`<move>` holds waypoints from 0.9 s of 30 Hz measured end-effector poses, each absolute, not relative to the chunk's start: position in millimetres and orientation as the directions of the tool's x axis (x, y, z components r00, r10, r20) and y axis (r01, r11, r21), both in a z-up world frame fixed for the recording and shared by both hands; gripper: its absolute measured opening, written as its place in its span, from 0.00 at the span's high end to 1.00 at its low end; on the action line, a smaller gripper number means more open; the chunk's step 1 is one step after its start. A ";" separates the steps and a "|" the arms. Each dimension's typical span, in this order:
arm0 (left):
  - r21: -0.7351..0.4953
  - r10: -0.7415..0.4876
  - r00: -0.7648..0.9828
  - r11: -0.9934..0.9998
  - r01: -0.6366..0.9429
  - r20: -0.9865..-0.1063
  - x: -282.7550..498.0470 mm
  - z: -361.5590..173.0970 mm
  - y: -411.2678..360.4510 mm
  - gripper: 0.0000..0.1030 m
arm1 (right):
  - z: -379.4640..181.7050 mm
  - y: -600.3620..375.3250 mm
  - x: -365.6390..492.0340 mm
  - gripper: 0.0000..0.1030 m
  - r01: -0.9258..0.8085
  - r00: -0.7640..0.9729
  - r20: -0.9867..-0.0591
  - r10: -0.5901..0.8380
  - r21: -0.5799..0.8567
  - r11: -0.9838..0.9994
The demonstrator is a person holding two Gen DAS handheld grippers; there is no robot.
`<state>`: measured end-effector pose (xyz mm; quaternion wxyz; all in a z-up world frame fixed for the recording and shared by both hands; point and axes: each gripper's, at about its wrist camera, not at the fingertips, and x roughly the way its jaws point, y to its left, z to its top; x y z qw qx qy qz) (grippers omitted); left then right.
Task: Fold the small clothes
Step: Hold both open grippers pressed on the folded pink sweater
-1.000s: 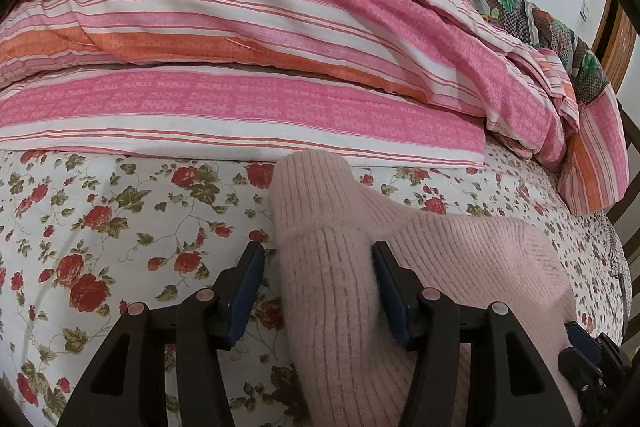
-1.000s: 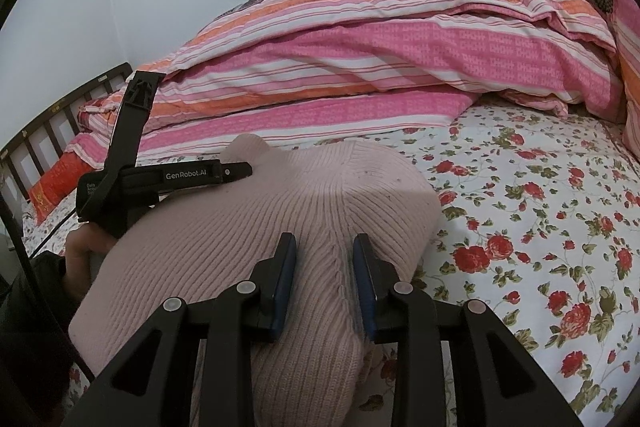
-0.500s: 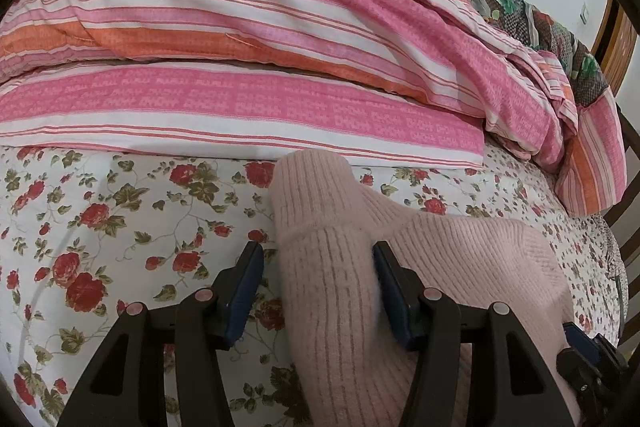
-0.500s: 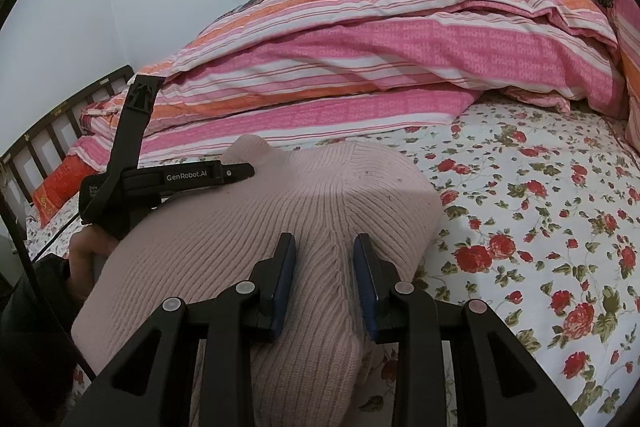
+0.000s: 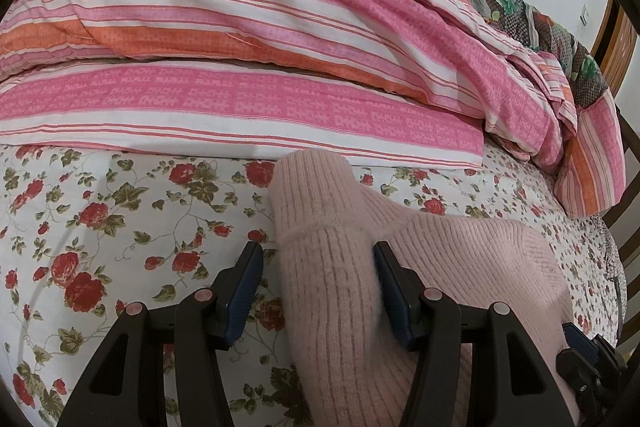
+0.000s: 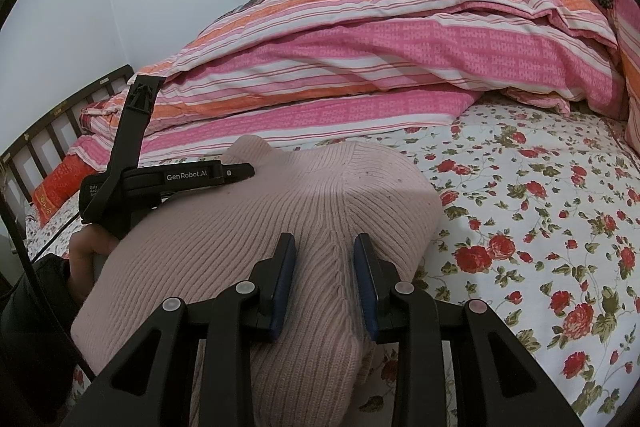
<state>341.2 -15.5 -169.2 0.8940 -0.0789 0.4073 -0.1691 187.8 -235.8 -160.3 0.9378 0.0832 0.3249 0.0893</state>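
While the pink knit sweater (image 5: 440, 259) lies bunched on the bed's floral sheet (image 5: 100, 227), both grippers sit low over it, w/ the striped quilt (image 5: 260, 39) piled just behind.

Left wrist view, going left to right: bare sheet w/ red roses fills the left side; left gripper (image 5: 318, 283) is spread wide, its left pad over the sheet just beside the knit, its right pad against the fabric. A ribbed fold or sleeve of the sweater runs up between the two pads, apart from the left pad, so nothing is pinched. That fold's far end nearly reaches the quilt edge. Rest of the sweater mounds to the right, and at the bottom right corner a bit of the other gripper's black body shows.

Right wrist view, left to right: dark bed rail (image 6: 44, 143) at far left, then the left gripper seen side-on, resting on the sweater's (image 6: 248, 239) left part, a hand below it partly hidden by knit. Right gripper (image 6: 325, 277) is centre, pads part-way apart, straddling a raised seam ridge of the sweater; pads look close to or on the knit at both sides, but can't tell if they truly squeeze it. Sweater's rounded edge ends just right of the gripper; beyond it floral sheet runs to the right, quilt (image 6: 360, 67) across the back.
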 end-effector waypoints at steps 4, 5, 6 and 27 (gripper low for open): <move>-0.279 -0.366 0.611 0.931 0.238 -0.701 341.1 -169.4 -15.2 0.46 | -160.1 -235.5 187.8 0.70 -0.114 0.773 -0.594 0.221 0.214 0.970; -0.279 -0.367 0.611 0.930 0.238 -0.701 341.0 -169.3 -15.5 0.46 | -160.1 -235.9 187.6 0.70 -0.114 0.773 -0.594 0.222 0.214 0.970; -0.279 -0.366 0.611 0.931 0.237 -0.702 341.1 -169.5 -15.2 0.46 | -160.1 -235.9 187.6 0.70 -0.114 0.773 -0.594 0.222 0.215 0.970; -0.284 -0.368 0.612 0.930 0.235 -0.700 341.2 -169.9 -13.7 0.46 | -158.5 -234.2 185.9 0.70 -0.113 0.776 -0.593 0.213 0.201 0.973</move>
